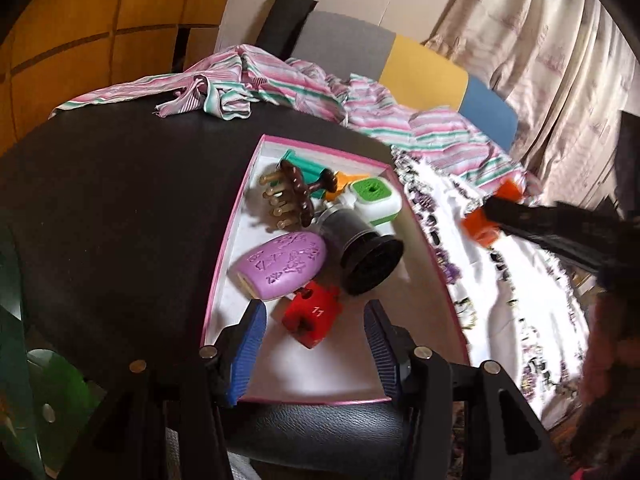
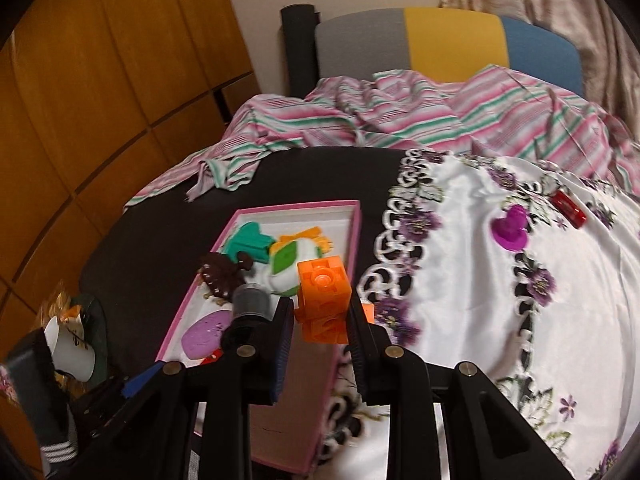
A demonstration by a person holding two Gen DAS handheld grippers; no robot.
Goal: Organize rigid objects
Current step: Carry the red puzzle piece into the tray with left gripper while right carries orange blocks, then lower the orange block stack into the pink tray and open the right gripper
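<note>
The orange block (image 2: 323, 300) is clamped between the fingers of the right gripper (image 2: 320, 320), held above the right-hand rim of the pink-edged tray (image 2: 356, 224), clear of the tray floor. In the left wrist view the same block (image 1: 486, 220) appears to the right of the tray, over the white floral cloth (image 1: 520, 280). The left gripper (image 1: 316, 316) stands with its jaws apart and nothing between the pads; it sits over the near end of the tray (image 1: 224, 264), straddling the red puzzle-shaped piece (image 1: 312, 316), which lies on the tray floor. Further into the tray lie a purple oval piece (image 1: 280, 266) against the left rim, a black spool (image 1: 364, 256) beside it, a brown comb-like clip (image 1: 288, 196), a white-and-green cube (image 1: 374, 200), and a teal piece (image 1: 304, 166) at the far end. On the floral cloth (image 2: 460, 280), well apart from the tray, stand a magenta figure (image 2: 510, 228) and a red cylinder (image 2: 568, 206) toward the far right edge. A striped cloth (image 2: 400, 120) lies bunched along the far edge of the black tabletop (image 1: 120, 220).
</note>
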